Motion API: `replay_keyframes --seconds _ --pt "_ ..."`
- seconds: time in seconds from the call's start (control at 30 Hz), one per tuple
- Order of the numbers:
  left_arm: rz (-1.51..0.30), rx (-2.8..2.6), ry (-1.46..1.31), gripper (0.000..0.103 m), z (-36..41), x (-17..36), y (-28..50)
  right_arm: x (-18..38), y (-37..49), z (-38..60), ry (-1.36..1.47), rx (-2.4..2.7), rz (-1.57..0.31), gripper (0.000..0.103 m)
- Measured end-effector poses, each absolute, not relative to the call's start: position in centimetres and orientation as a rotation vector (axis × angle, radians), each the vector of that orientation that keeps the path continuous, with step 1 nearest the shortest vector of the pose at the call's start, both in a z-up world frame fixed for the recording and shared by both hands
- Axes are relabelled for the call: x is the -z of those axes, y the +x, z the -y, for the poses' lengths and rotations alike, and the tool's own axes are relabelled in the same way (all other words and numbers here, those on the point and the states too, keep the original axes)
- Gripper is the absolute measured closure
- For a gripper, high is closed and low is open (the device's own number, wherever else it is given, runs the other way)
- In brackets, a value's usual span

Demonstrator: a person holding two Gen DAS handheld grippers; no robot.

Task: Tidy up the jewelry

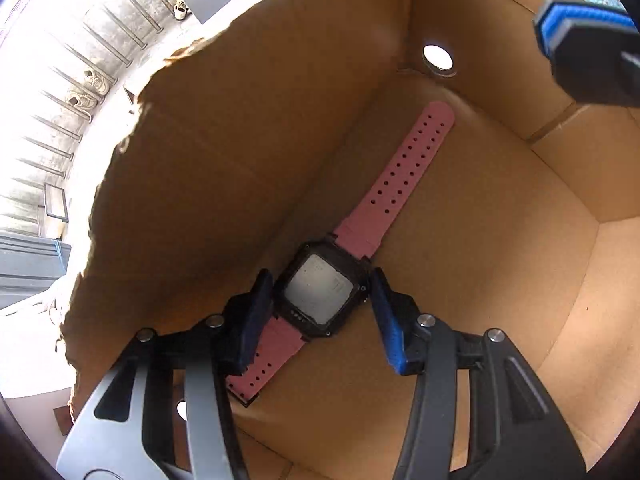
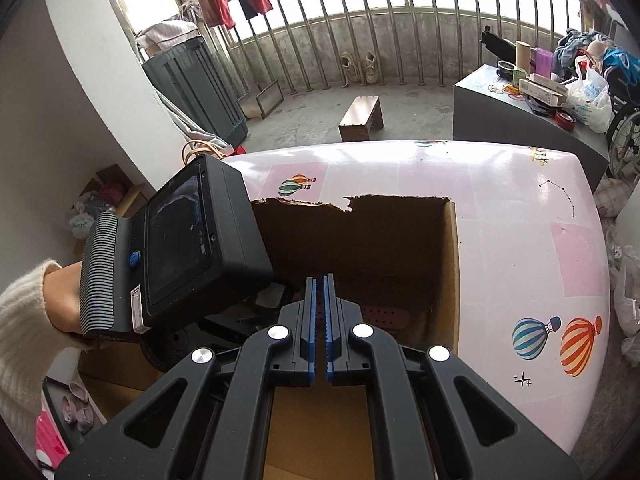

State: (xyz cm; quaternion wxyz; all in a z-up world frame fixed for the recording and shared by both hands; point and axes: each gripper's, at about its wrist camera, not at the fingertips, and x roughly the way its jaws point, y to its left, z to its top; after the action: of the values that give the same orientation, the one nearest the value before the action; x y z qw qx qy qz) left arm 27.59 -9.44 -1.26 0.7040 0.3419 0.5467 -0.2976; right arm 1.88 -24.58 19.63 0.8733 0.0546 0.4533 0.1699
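A pink-strapped watch [image 1: 320, 296] with a square black case lies flat on the floor of a cardboard box [image 1: 480, 240]. My left gripper [image 1: 321, 277] points down into the box, its blue pads standing on either side of the case with a small gap on each side, so it is open and grips nothing. The strap's far end [image 2: 386, 316] shows inside the box [image 2: 452, 264] in the right wrist view. My right gripper [image 2: 320, 280] hovers over the box's near edge, shut and empty; its tip [image 1: 556, 30] appears at the top right of the left wrist view.
The box has a torn far wall [image 2: 304, 202] and sits on a white and pink table [image 2: 520, 208] printed with balloons. A person's hand in a cream sleeve [image 2: 24, 320] holds the left gripper's body [image 2: 180, 248]. Beyond are a wooden stool [image 2: 360, 116], a cluttered grey cabinet [image 2: 520, 112] and balcony railings.
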Motion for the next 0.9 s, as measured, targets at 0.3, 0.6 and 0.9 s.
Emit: replay_keyframes --seconds 0.3,0.6,0.9 --pt "-1.514 0.98 0.408 0.059 8.4 0.2 26.1 -19.3 0.7 24.0 0.084 -0.419 -0.988 0.099" --pt "-1.538 0.904 0.357 0.069 7.6 -0.6 26.0 -18.7 0.5 22.1 -0.032 -0.425 -1.026 0.099" --pt "-1.469 0.768 0.501 0.071 6.6 -1.8 23.9 -18.7 0.5 22.1 -0.033 -0.419 -1.031 0.099"
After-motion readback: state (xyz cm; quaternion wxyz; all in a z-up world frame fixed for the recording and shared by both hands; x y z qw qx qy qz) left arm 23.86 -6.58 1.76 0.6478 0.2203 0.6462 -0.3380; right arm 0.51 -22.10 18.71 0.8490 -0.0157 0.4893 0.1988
